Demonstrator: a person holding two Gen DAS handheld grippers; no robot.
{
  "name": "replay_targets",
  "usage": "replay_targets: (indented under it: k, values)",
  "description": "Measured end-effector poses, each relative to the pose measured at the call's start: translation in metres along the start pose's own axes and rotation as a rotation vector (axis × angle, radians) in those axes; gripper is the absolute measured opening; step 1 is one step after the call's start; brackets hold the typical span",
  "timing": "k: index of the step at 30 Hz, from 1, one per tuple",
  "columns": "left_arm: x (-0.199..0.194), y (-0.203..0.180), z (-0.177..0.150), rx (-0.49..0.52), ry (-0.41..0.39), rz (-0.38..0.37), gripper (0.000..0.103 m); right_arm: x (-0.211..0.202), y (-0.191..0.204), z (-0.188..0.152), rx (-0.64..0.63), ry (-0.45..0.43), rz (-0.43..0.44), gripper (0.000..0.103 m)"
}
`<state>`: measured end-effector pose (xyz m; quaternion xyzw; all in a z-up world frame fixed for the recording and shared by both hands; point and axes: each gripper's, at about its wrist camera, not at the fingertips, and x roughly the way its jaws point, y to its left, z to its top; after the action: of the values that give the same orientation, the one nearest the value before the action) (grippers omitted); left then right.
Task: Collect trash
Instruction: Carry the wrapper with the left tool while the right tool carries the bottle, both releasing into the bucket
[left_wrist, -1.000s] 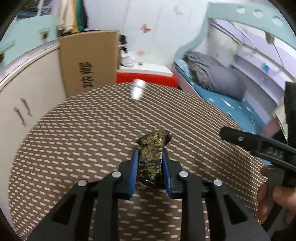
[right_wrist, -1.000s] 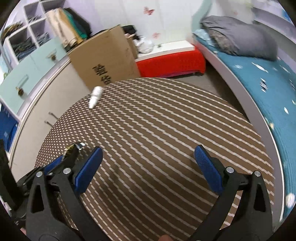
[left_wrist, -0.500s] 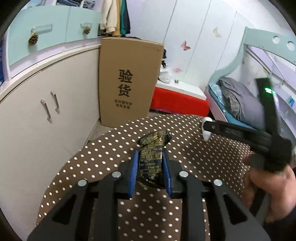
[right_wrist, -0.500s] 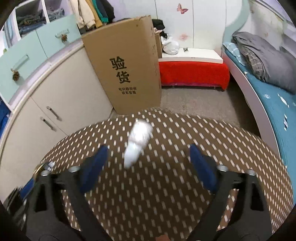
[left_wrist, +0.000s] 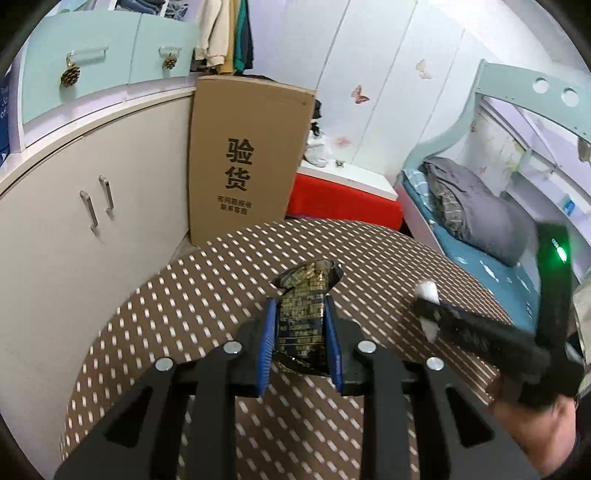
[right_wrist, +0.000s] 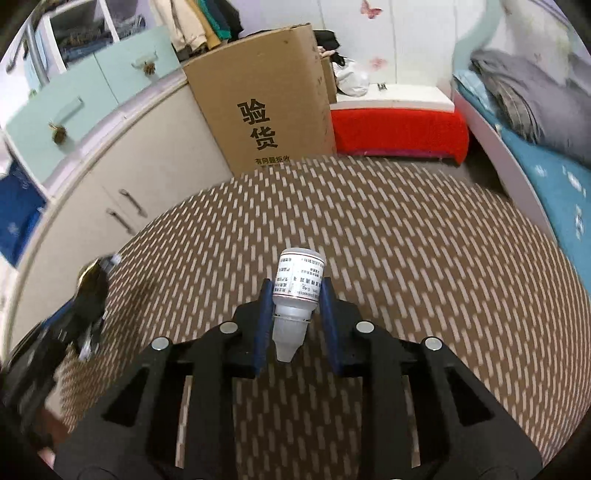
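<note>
Step in hand, by judgement: both pieces of trash picked up, now to be carried off the round table. No bin in either view, so drop point unknown.

To do it well: lift clear of the dotted brown tablecloth before swinging away. Keep both grips firm through the carry. Mind the gap between the two tools; close together over the near half of the table. Small bottle smooth and round, likely to slip or pivot if pressure eases. Wrapper soft and crumpled, likely forgiving.

Right gripper: jaws just been closing, now narrow, blue pads pressed on either side of a small white dropper bottle. Printed label facing up, flat base pointing away towards the far side, tapered cap pointing back to the tool. Whether the bottle rests on the cloth or hangs just above: cannot tell.

Left gripper: jaws narrow, clamped on a crumpled black-and-gold foil wrapper. Torn top sticking out past the fingertips, lower end bunched between the pads.

Beyond the far edge: tall cardboard box against the cream cabinet; bed at right.
</note>
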<state>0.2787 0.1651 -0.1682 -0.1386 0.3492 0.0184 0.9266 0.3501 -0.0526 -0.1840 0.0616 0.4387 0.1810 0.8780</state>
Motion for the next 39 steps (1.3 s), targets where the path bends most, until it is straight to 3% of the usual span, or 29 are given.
replay_targets:
  k: [9, 22, 30, 39]
  values:
    - [-0.058, -0.071, -0.046, 0.097, 0.036, -0.127, 0.025, -0.127, -0.059, -0.079, 0.142, -0.101, -0.008, 0.026]
    - [-0.102, -0.207, -0.089, 0.285, 0.058, -0.302, 0.025, -0.260, -0.165, -0.130, 0.305, -0.302, -0.121, 0.026]
    - [-0.109, -0.298, -0.127, 0.423, 0.101, -0.424, 0.025, -0.304, -0.239, -0.176, 0.445, -0.334, -0.244, 0.026]
    - [-0.089, -0.393, -0.172, 0.553, 0.206, -0.524, 0.025, -0.307, -0.299, -0.214, 0.554, -0.298, -0.324, 0.026]
